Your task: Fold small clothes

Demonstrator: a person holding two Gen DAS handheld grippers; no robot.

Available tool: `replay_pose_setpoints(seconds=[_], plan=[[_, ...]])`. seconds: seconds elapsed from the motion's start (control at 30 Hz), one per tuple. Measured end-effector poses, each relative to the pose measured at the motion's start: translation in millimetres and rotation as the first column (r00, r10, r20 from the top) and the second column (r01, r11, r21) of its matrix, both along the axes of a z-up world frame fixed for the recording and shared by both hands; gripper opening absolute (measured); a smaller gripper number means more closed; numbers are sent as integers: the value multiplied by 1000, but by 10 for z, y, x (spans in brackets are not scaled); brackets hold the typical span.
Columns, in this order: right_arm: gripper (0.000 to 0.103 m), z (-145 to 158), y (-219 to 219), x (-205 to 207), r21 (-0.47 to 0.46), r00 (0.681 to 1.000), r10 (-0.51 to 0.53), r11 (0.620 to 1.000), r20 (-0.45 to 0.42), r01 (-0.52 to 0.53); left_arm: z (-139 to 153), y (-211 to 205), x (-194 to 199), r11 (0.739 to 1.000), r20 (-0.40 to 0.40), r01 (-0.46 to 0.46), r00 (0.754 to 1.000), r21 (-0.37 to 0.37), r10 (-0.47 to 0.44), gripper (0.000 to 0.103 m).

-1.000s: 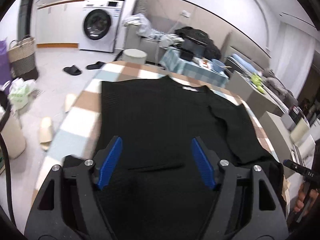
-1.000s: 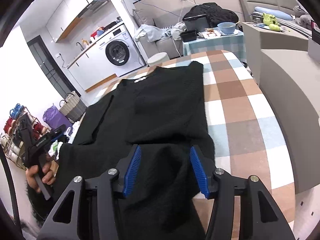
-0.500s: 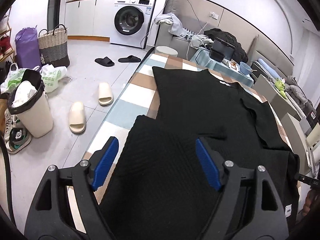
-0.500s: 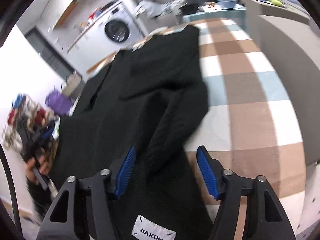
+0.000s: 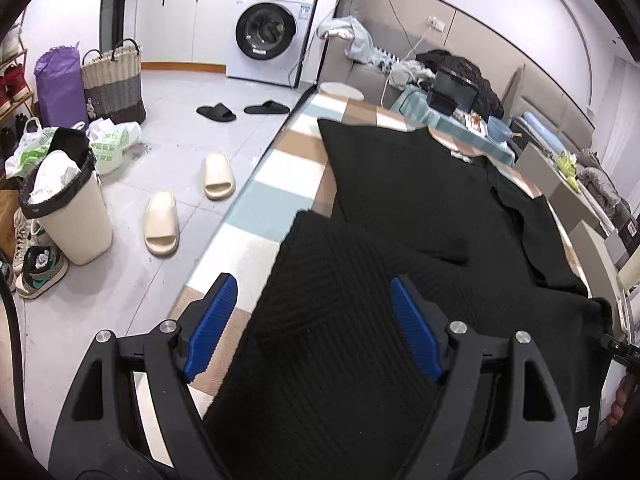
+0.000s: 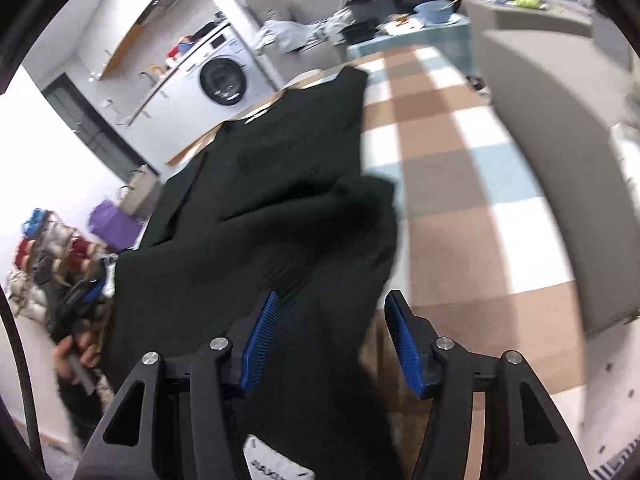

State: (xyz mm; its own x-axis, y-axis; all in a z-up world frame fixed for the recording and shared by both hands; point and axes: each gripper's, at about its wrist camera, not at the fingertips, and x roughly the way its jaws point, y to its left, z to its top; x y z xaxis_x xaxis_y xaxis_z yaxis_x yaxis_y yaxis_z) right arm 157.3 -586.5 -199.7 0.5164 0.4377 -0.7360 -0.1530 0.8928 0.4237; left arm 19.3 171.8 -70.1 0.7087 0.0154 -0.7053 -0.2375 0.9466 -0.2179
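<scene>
A black knit sweater (image 5: 408, 200) lies on the checked table (image 5: 256, 204), neck at the far end, its near hem part folded up over the body. My left gripper (image 5: 312, 320) is open above the sweater's near left part, holding nothing. In the right wrist view the sweater (image 6: 288, 184) is rumpled and a white label (image 6: 272, 460) shows at its near edge. My right gripper (image 6: 332, 340) is open above the sweater's near right edge, holding nothing.
On the floor left of the table are a bin (image 5: 68, 208), cream slippers (image 5: 162, 222), black slippers (image 5: 216, 112), bags and a basket (image 5: 114, 80). A washing machine (image 5: 268, 32) stands at the back. A grey cabinet (image 6: 560, 120) flanks the table's right side.
Both grippers have drawn back toward the near end and outward. The sweater's lower part now lies folded up over the body. Both jaws stayed open.
</scene>
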Motion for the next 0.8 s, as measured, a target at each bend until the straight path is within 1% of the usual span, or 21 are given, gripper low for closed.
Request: replay_pose_setpoints(seconds=[0.03, 0.07, 0.1, 0.13, 0.17, 0.2, 0.27, 0.3, 0.37, 0.4, 0.43, 0.47, 0.5, 0.53, 0.57, 0.6, 0.63, 0.67, 0.7, 0.77, 0.8], plan=[[13, 20, 22, 28, 2, 1000, 24, 1000, 8, -24, -22, -17, 23, 1000, -8, 4, 1000, 1, -4, 77], [5, 93, 43, 50, 16, 998, 53, 998, 41, -54, -42, -40, 63, 1000, -15, 4, 1000, 4, -4, 77], [4, 190, 63, 44, 26, 994, 49, 998, 99, -52, -64, -49, 84, 1000, -24, 5, 1000, 9, -4, 77], [4, 302, 5, 53, 28, 987, 6, 1000, 161, -11, -87, -53, 109, 1000, -32, 3, 999, 12, -3, 77], [4, 349, -73, 110, 30, 984, -46, 999, 171, 41, -110, -56, 140, 1000, -38, 1, 999, 13, 0, 77], [4, 350, -138, 186, 33, 984, -82, 996, 159, 78, -134, -48, 171, 1000, -45, -3, 999, 10, 3, 77], [7, 283, -181, 292, 27, 989, -93, 996, 113, 91, -188, -36, 218, 1000, -57, -3, 998, -3, 3, 77], [11, 241, -191, 326, 24, 991, -94, 995, 94, 92, -212, -31, 247, 1000, -64, -4, 998, -8, 3, 77], [22, 159, -197, 337, 49, 996, -63, 997, 67, 60, -265, -31, 309, 1000, -80, -2, 997, -18, 0, 77], [32, 123, -197, 304, 63, 997, -53, 997, 54, 50, -291, -31, 338, 1000, -85, 3, 996, -29, -5, 77], [34, 102, -193, 307, 75, 998, -42, 996, 51, 38, -315, -27, 369, 999, -84, 6, 996, -45, -9, 73], [34, 82, -192, 307, 89, 998, -31, 996, 51, 26, -326, -5, 394, 998, -79, 6, 997, -62, -11, 60], [34, 58, -174, 299, 104, 999, -14, 995, 47, 9, -351, 6, 397, 997, -73, 10, 997, -78, -16, 50], [34, -5, -151, 330, 111, 999, -5, 994, 45, 0, -367, 5, 416, 996, -72, 15, 997, -89, -21, 29], [34, -23, -134, 342, 108, 999, -6, 994, 45, 1, -371, 11, 419, 996, -63, 9, 998, -88, -14, 18], [30, -29, -125, 364, 103, 998, -4, 995, 60, -3, -363, 22, 404, 996, -44, 5, 999, -88, -9, 13], [15, -19, -116, 363, 98, 997, 0, 995, 83, -9, -347, 40, 380, 996, -24, 3, 1000, -91, -5, 9], [7, 13, -110, 345, 99, 994, 8, 995, 105, -19, -314, 50, 345, 995, -4, 5, 1000, -103, -5, 9], [5, 50, -120, 329, 107, 991, 7, 994, 131, -22, -265, 49, 296, 994, 26, 9, 1000, -112, -6, 8], [5, 159, -183, 232, 148, 980, 1, 989, 198, -31, -160, 31, 191, 995, 69, 20, 998, -102, -13, 7], [4, 202, -216, 183, 163, 976, 0, 986, 218, -36, -100, 12, 132, 995, 90, 27, 996, -96, -18, 7]])
